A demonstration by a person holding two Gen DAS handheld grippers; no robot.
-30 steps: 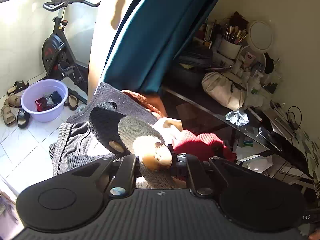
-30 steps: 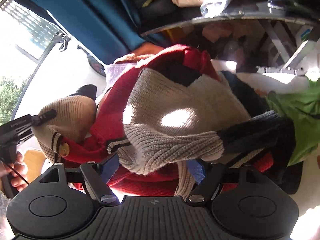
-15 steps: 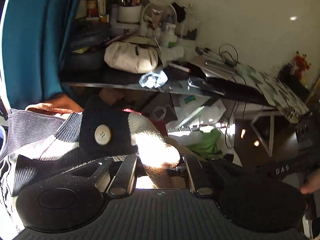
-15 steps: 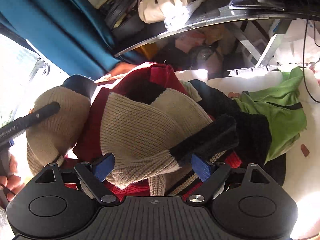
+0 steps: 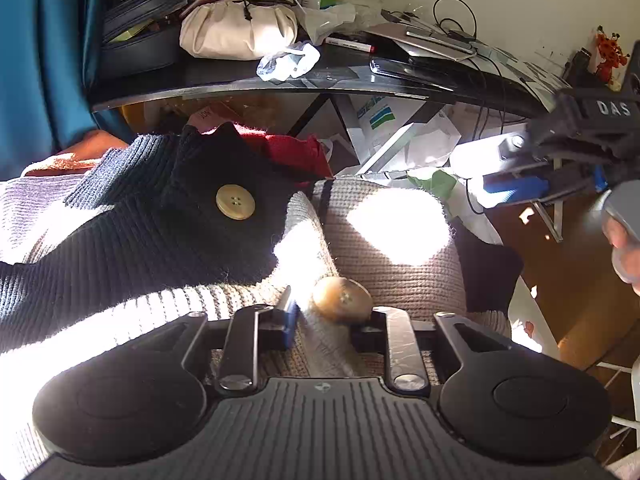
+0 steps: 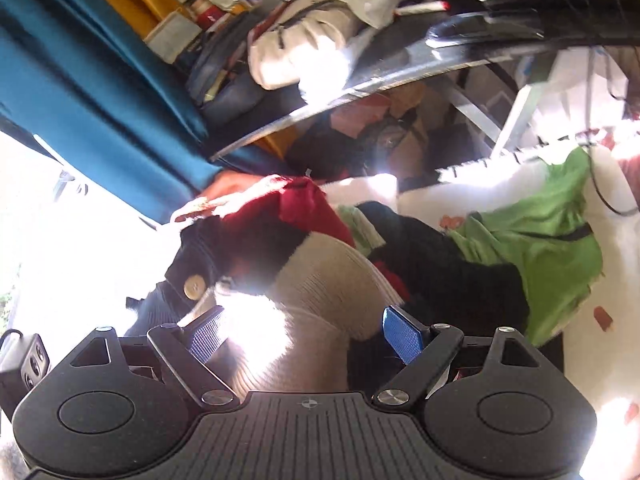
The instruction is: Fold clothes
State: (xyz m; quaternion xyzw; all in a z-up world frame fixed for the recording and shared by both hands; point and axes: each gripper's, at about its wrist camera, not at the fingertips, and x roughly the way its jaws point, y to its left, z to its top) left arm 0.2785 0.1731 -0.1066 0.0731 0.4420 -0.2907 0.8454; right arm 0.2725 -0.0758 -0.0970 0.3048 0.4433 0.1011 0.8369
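Cluttered bed under sun: my left gripper has just been opening over the cardigan; right gripper gapes, holding nothing; folding barely begun.

Both wrist cameras look steeply down, close over one knitted cardigan.

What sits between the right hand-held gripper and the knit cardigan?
Nothing visible. The right hand-held gripper has its jaws wide apart, with the beige knit cardigan directly between and ahead of them. The green garment lies off to the side.
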